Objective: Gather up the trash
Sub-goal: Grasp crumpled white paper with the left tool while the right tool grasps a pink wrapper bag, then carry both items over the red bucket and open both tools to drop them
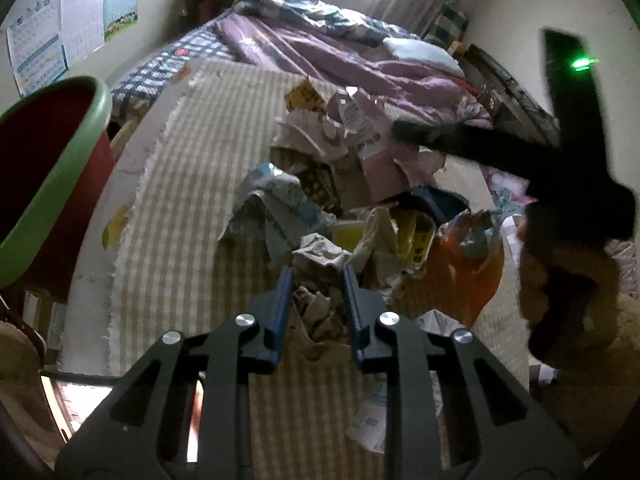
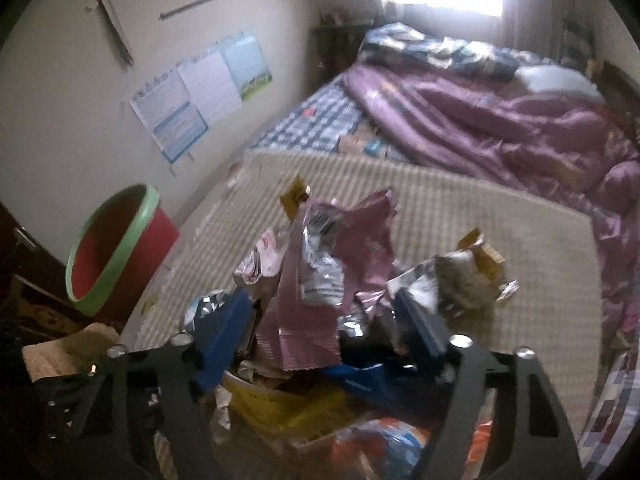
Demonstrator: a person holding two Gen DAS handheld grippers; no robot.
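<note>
Both hands are working into the heap of crumpled paper and torn foil wrappers (image 1: 360, 184) lying on the beige striped mat (image 1: 180, 208) beside the bed. The left gripper (image 1: 316, 276), blue-fingered, is pinching a crumpled grey-white paper wad (image 1: 320, 252) at the near edge of the heap, its jaws pressed close on it. The right gripper (image 2: 324, 316) is standing half spread around a torn pink foil packet (image 2: 316, 280); whether its pads are pressing yet, I cannot tell. This looks like the picking-up step. Next, I would judge, each catch needs lifting clear and carrying left to the red bin with the green rim (image 2: 116, 252), which is standing well apart from the heap.
</note>
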